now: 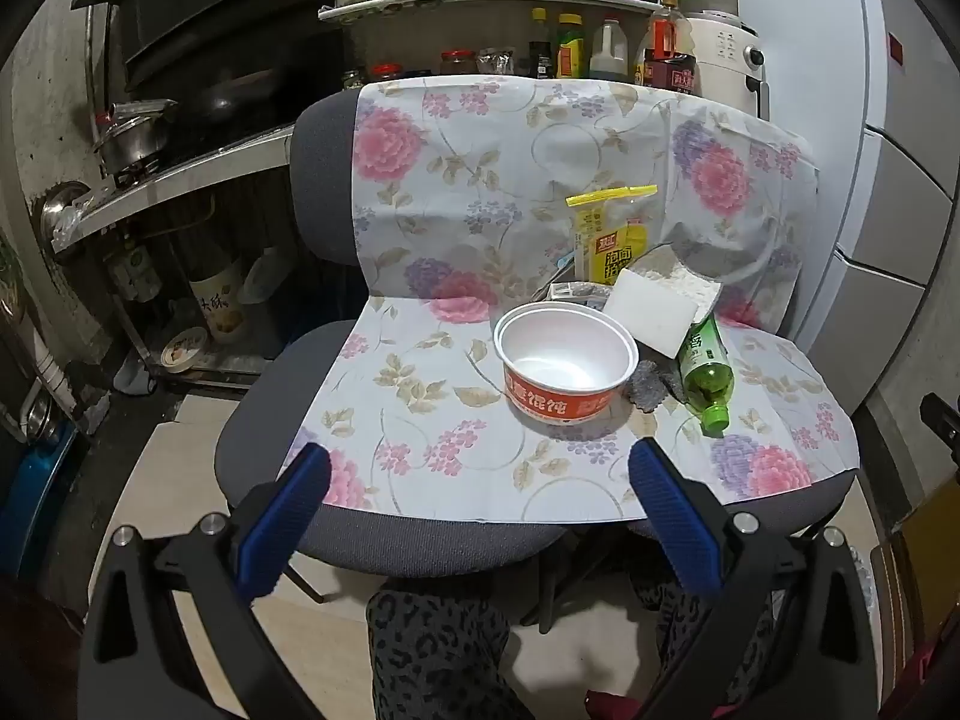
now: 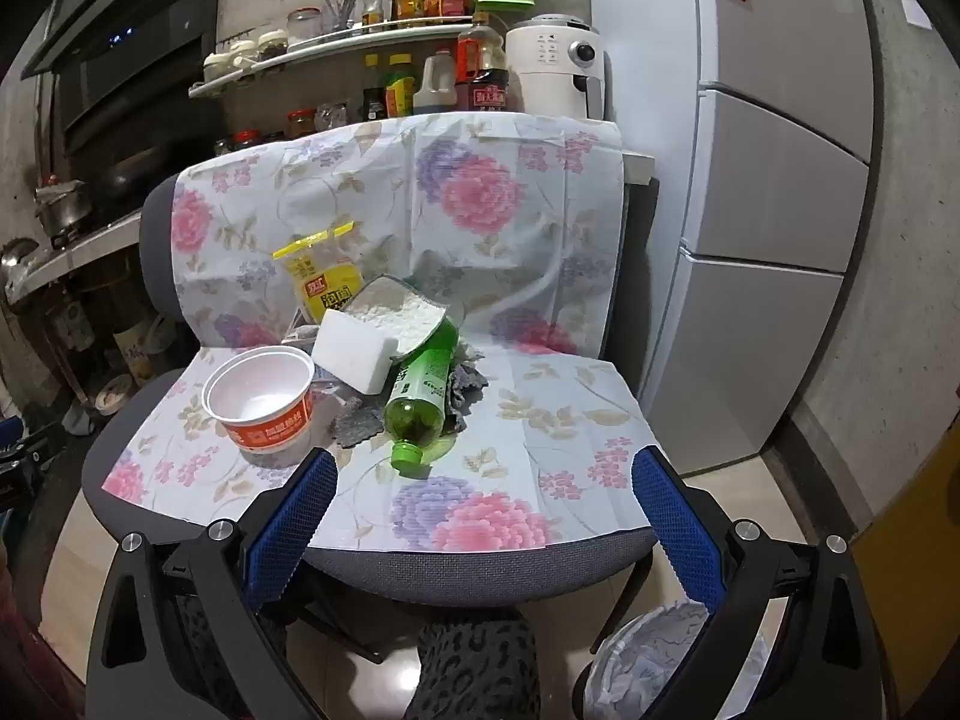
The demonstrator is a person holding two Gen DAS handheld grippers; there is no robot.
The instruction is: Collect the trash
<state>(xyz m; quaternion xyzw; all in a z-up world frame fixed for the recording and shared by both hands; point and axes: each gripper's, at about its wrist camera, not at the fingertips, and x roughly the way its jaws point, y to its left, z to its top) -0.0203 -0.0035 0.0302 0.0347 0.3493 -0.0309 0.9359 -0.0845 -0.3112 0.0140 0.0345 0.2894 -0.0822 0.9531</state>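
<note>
Trash: being kept in one heap at centre frame on the cloth-covered chair (image 2: 480,564), all within reach.
Bowl (image 1: 567,360): being shown upright, empty; red band lettering partly readable, "馄饨".
Bottle (image 2: 420,396): being left on its side, cap toward the camera; label unreadable.
Yellow bag (image 2: 327,288): being propped against the backrest.
Bin (image 2: 654,654): being kept at lower right, lined, ready.
Left gripper (image 1: 480,498): being held wide apart, empty.
Right gripper (image 2: 483,498): likewise spread, nothing held.

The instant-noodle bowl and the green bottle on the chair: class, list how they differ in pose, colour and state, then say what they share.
1. The instant-noodle bowl stands upright; the green bottle lies on its side, cap toward the camera.
2. The bowl is orange outside and white inside; the bottle is clear green.
3. The bowl is open-topped and looks empty; the bottle is capped.

Both rest on the floral cloth covering the chair seat, and neither tool touches them.
</note>
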